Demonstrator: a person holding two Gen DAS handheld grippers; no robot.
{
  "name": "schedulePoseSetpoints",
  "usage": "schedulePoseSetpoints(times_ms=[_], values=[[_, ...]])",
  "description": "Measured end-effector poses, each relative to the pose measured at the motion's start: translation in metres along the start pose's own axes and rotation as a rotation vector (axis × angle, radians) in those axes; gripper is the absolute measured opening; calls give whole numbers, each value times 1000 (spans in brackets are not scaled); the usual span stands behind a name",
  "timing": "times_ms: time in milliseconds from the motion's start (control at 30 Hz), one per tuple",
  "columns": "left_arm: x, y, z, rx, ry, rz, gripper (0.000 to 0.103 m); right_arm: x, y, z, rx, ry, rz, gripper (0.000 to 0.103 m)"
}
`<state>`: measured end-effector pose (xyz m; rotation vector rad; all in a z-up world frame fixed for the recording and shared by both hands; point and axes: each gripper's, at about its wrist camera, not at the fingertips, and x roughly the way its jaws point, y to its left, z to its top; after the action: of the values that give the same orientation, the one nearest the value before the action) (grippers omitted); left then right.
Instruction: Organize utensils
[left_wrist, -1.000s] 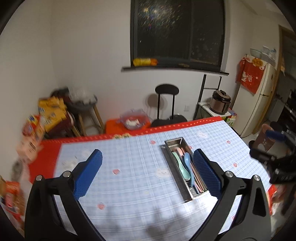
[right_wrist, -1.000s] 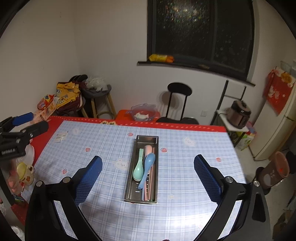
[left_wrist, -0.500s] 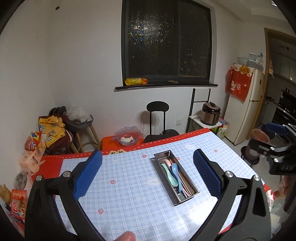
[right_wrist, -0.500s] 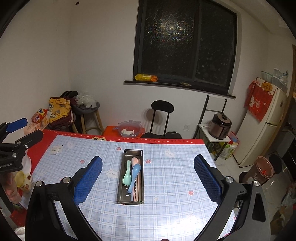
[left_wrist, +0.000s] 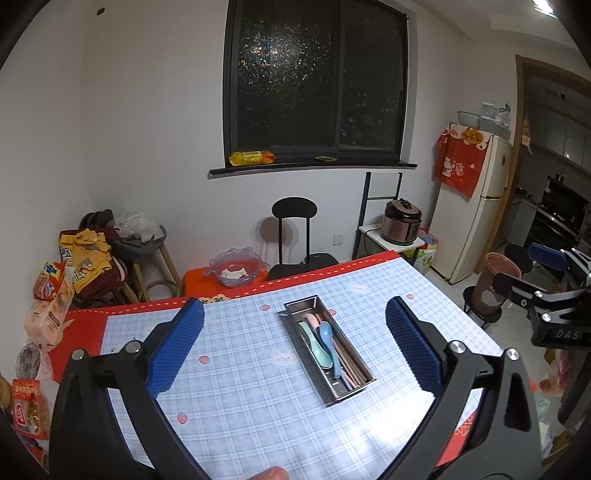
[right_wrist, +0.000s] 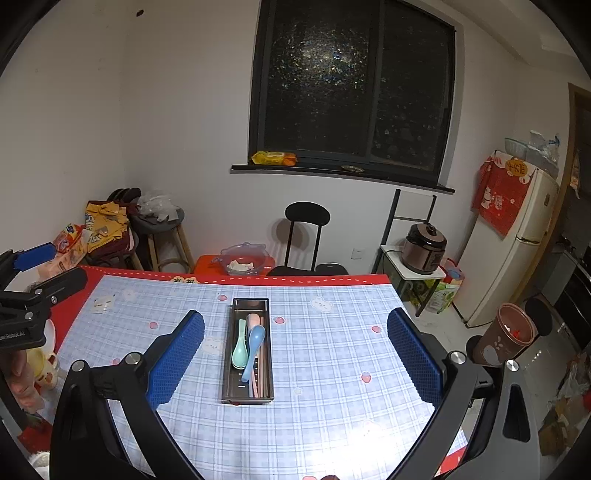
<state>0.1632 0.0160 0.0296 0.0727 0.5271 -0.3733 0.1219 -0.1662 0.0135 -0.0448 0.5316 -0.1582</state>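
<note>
Metal tray (right_wrist: 247, 384) sits near the middle of the desk (right_wrist: 332, 369), long axis running away from the person. Everything else is located from it.

Inside the tray: a green spoon (right_wrist: 239, 350) on its left side, a blue spoon (right_wrist: 254, 345) lying over the centre, a pink spoon (right_wrist: 253, 320) toward the far end, and pale chopsticks (right_wrist: 256, 380) along the right side under the blue spoon's handle. The left wrist view shows the same tray (left_wrist: 354, 387) at an angle, contents matching.

Left gripper (left_wrist: 293, 347): jaws spread wide, nothing between them, held above the desk, on the near-left side of the tray. Right gripper (right_wrist: 295, 349): jaws likewise spread wide and empty, raised over the near edge of the desk, the tray framed between the blue pads. Neither touches the tray or any utensil.

No loose utensils are visible on the checked cloth around the tray; only printed motifs and a small paper scrap (right_wrist: 102, 304) well to the tray's far left.

Judgement: the task looks essentially done, with all visible utensils gathered in the tray. What might remain is straightening the blue spoon, which lies skewed across the others, though I cannot tell whether that is required.
</note>
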Motion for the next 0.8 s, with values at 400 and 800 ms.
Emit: schedulePoseSetpoints(times_ms=[400, 800], values=[[3, -2, 2, -6, 11, -5, 97, 1, -13, -6, 42, 15, -34, 97], [5, -4, 1, -3, 17, -7, 97, 0, -20, -9, 63, 20, -60, 97]])
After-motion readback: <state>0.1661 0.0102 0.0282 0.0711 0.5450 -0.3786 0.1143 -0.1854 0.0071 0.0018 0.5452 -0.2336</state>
